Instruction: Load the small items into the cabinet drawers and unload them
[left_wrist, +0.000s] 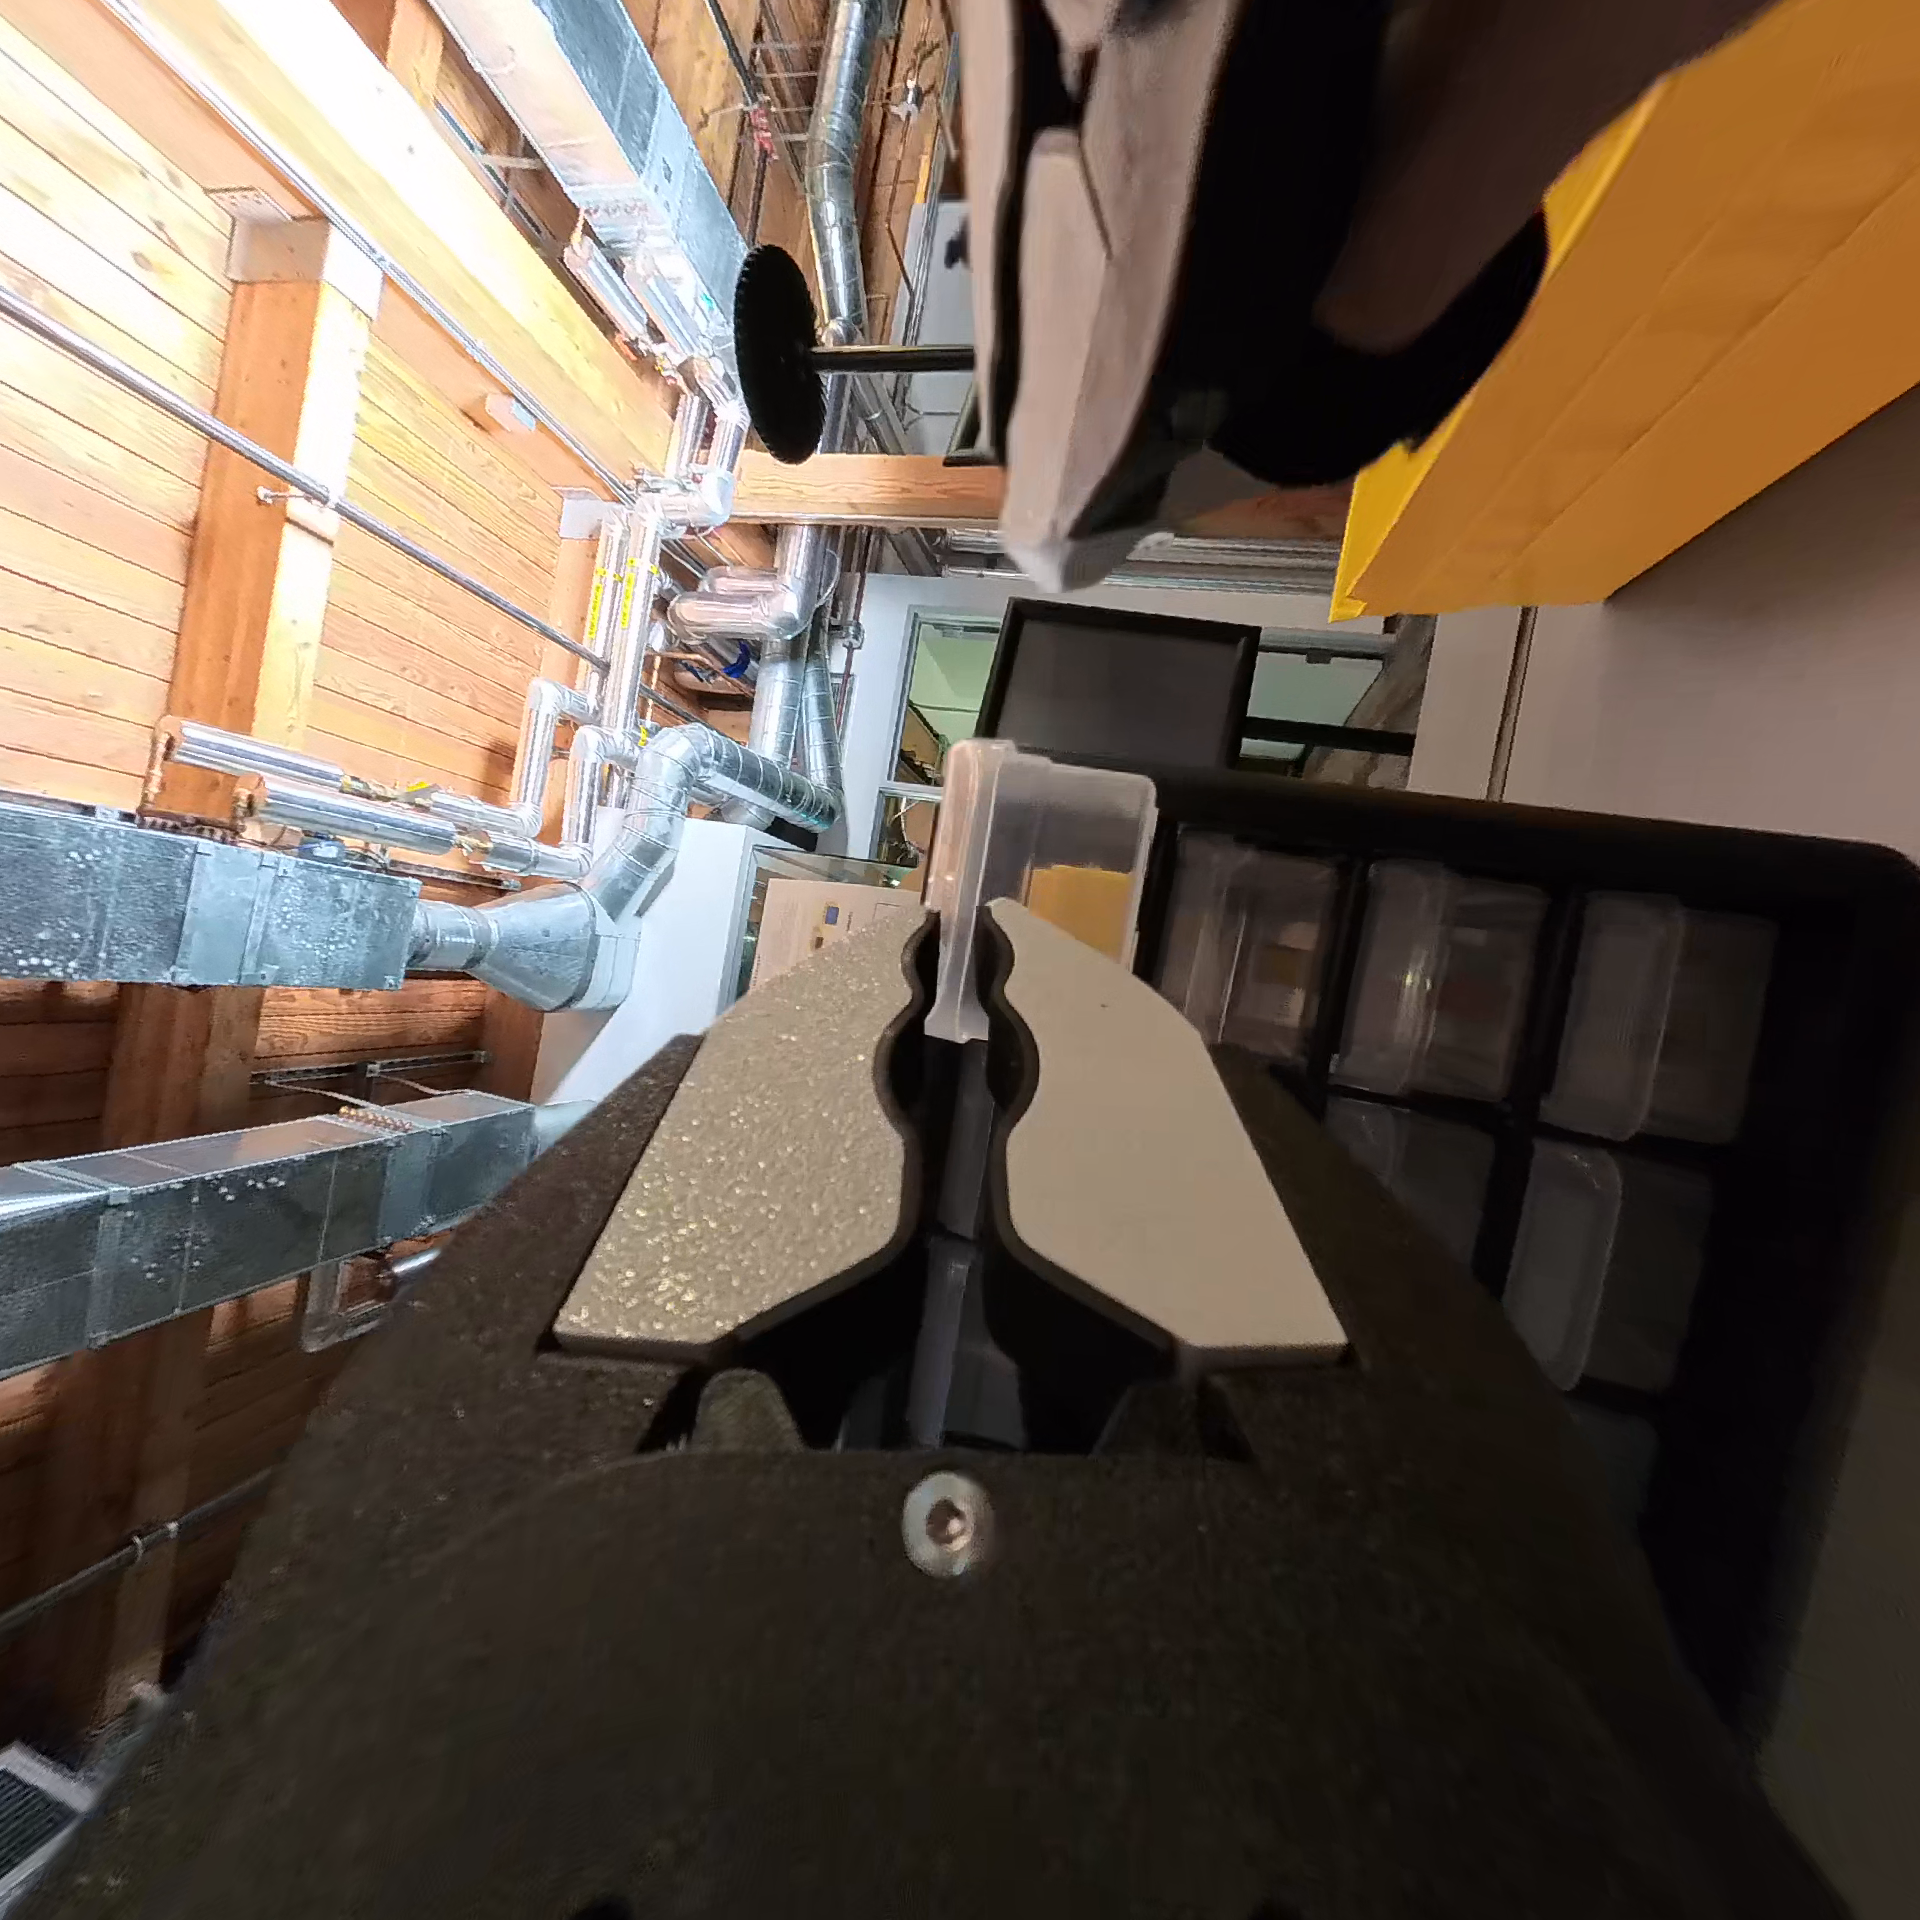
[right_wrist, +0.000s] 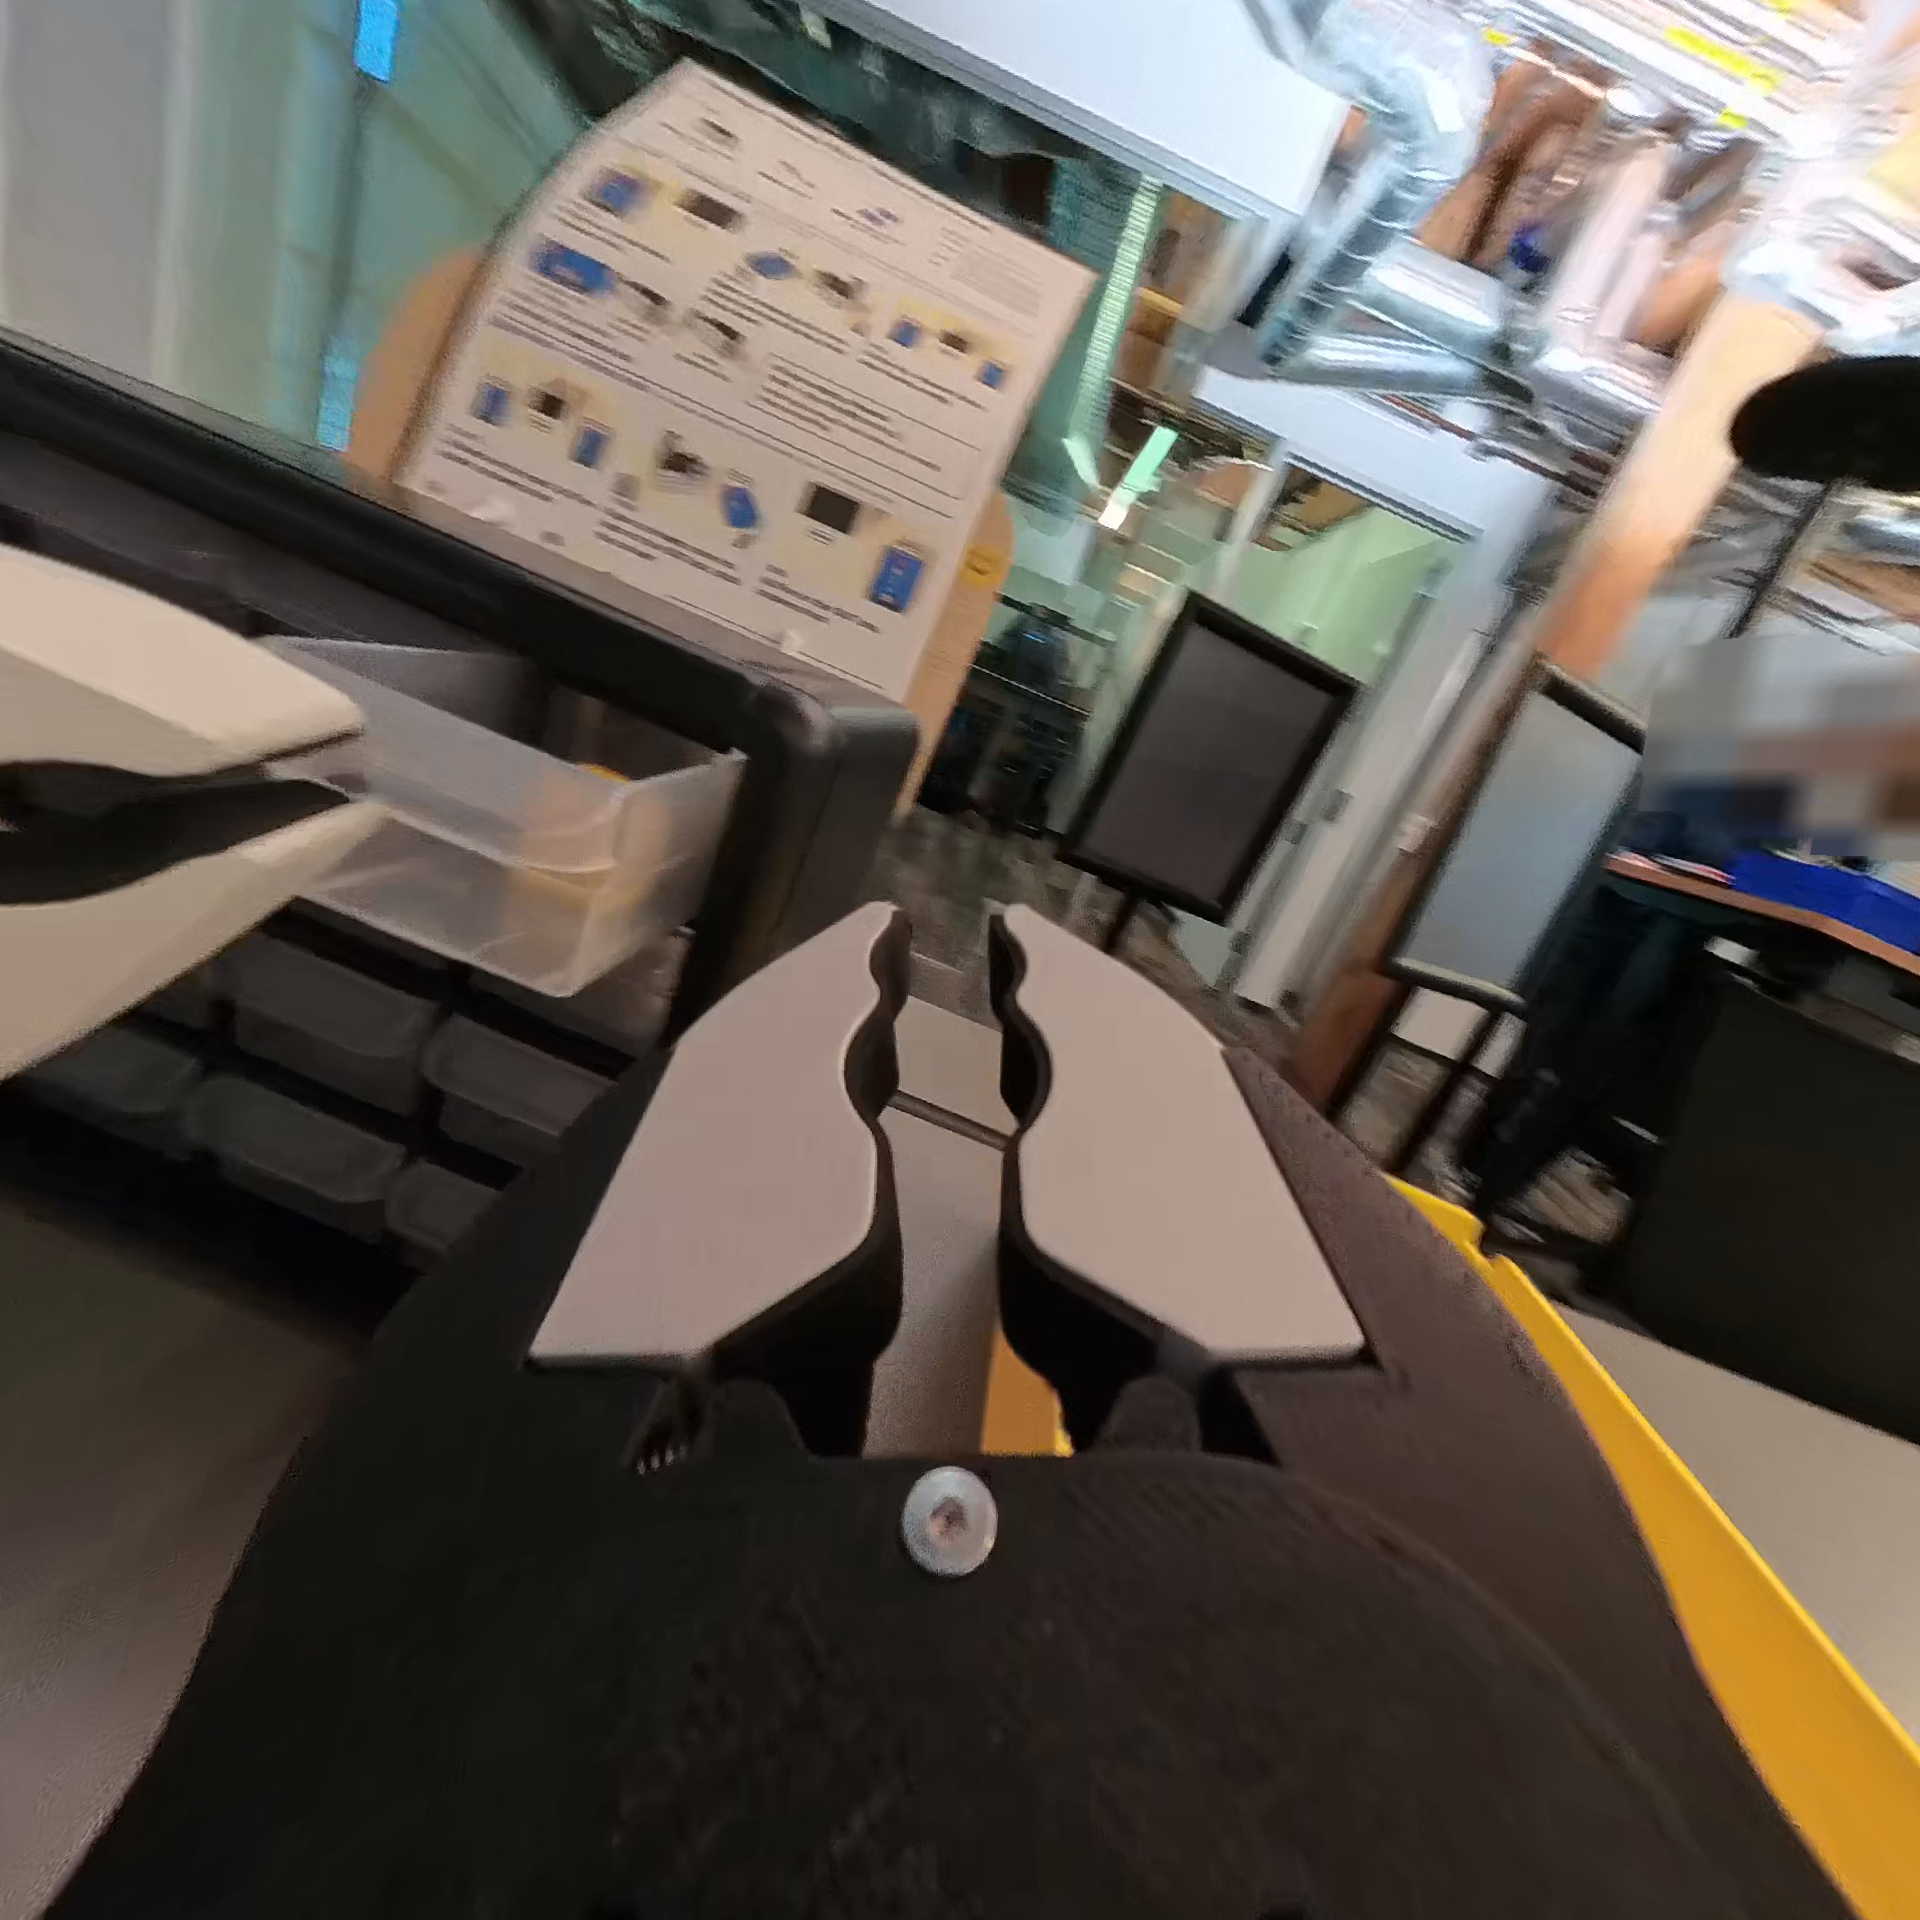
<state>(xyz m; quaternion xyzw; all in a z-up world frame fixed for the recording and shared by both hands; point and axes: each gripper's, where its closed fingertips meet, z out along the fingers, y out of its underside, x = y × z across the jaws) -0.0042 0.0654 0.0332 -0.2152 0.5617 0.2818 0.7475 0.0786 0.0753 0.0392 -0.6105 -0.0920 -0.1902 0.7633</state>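
My left gripper (left_wrist: 961, 914) is shut on the front lip of a clear plastic drawer (left_wrist: 1049, 821), which is pulled out of the black cabinet (left_wrist: 1455, 821). Something yellow (left_wrist: 1075, 904) shows through the drawer wall. The view is rolled sideways. My right gripper (right_wrist: 945, 925) has its jaws a little apart with nothing between them, and it is in the air to the right of the cabinet (right_wrist: 821, 748). The right wrist view shows the pulled-out drawer (right_wrist: 540, 862) with the left gripper (right_wrist: 343, 769) on it. The right gripper also shows, blurred, in the left wrist view (left_wrist: 1049, 551).
The cabinet holds several more closed clear drawers (left_wrist: 1444, 987). A yellow bin (right_wrist: 1662, 1558) lies under my right gripper and shows in the left wrist view (left_wrist: 1662, 343). Behind stand a printed poster (right_wrist: 748, 416), dark screens (right_wrist: 1205, 758) and a desk with a person (right_wrist: 1766, 831). One gripper's finger ends stand about 9 cm off the other's.
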